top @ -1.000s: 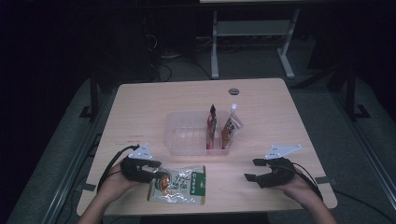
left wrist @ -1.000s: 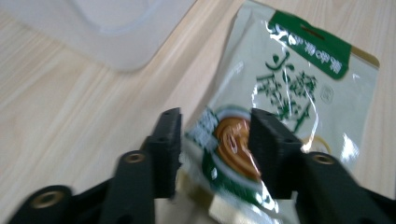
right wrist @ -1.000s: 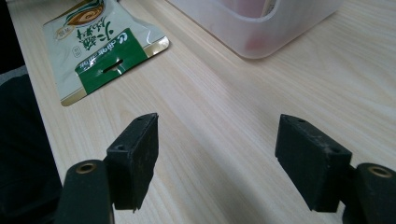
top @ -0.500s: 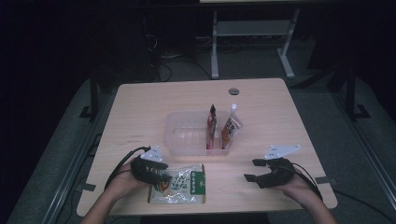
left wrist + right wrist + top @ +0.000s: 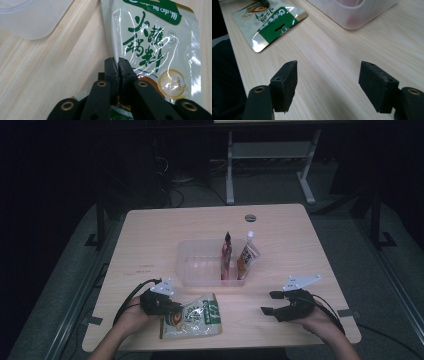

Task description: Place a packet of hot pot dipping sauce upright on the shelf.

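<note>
Black left tool [image 5: 167, 307] has just snapped its jaws closed on the left edge of a flat, glossy green-and-white food pouch [image 5: 192, 316], lying on the pale wooden bench [image 5: 150, 240] just in front of a clear plastic tub [image 5: 200, 262]. Right of the pouch, well apart, the black right tool [image 5: 269, 303] rests with jaws wide, holding nothing.

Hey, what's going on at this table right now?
A person at a light wooden table works a two-jaw gripper in each hand. The left gripper has just closed its jaws on the edge of a flat green-and-white food pouch lying near the table's front edge. The right gripper hovers open over bare wood, holding nothing. Behind the pouch, a clear plastic bin already holds two upright sachets, so the pouch probably goes in next.
</note>
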